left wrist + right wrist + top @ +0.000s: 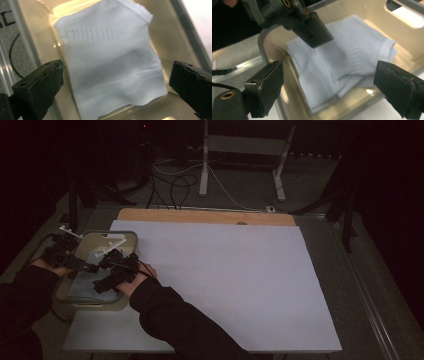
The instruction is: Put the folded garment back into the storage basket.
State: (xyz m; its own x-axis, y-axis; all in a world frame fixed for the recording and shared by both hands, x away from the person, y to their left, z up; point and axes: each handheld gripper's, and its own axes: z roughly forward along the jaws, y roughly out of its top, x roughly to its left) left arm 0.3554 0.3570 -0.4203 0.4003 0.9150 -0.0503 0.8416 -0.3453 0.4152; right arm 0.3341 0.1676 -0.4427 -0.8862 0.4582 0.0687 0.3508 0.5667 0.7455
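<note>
Two grippers sit over the beige bin (127,238) at the table's near left corner. Your left gripper (116,82) points down into the bin, jaws wide apart, straddling the folded white cloth (110,60) on the bin floor without touching it. Your right gripper (329,87) angles in from the bin's near side, forearm crossing inward, jaws likewise spread and empty, just above the cloth.

A white sheet (225,280) covers the wooden tabletop (200,216); beyond it, a white metal stand (243,150) and loose cables (175,182) occupy the dark floor.
</note>
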